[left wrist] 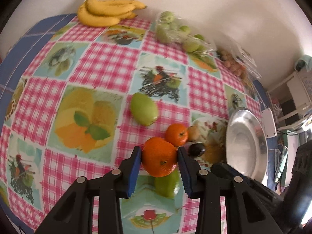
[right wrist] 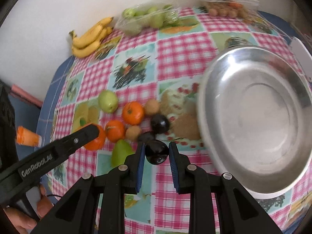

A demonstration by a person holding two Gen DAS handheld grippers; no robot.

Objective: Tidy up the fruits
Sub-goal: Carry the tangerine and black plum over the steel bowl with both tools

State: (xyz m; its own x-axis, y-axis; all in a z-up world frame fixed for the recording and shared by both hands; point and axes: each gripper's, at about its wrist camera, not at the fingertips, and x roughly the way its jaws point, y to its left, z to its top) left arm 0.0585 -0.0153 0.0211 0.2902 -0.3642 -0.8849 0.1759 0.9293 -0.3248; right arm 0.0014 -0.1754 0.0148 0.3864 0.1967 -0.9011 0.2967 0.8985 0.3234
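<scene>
My left gripper (left wrist: pixel 159 156) is shut on an orange (left wrist: pixel 159 157) just above the checked tablecloth; it also shows in the right wrist view (right wrist: pixel 91 136), still on that orange (right wrist: pixel 97 139). My right gripper (right wrist: pixel 157 152) is shut on a dark plum (right wrist: pixel 157 151). Loose fruit lies close by: two oranges (right wrist: pixel 133 112) (right wrist: pixel 115 131), a green pear (right wrist: pixel 107 101), another green fruit (right wrist: pixel 121 152), two brown round fruits (right wrist: pixel 152 107), and dark plums (right wrist: pixel 159 123). The steel bowl (right wrist: pixel 253 120) stands empty to the right, seen also in the left wrist view (left wrist: pixel 246 144).
At the table's far edge by the wall lie a bunch of bananas (left wrist: pixel 106 9), a clear bag of green fruit (left wrist: pixel 179 33) and a clear box of small brown fruit (left wrist: pixel 234 62). An orange-capped object (right wrist: pixel 28 136) lies off the table's left edge.
</scene>
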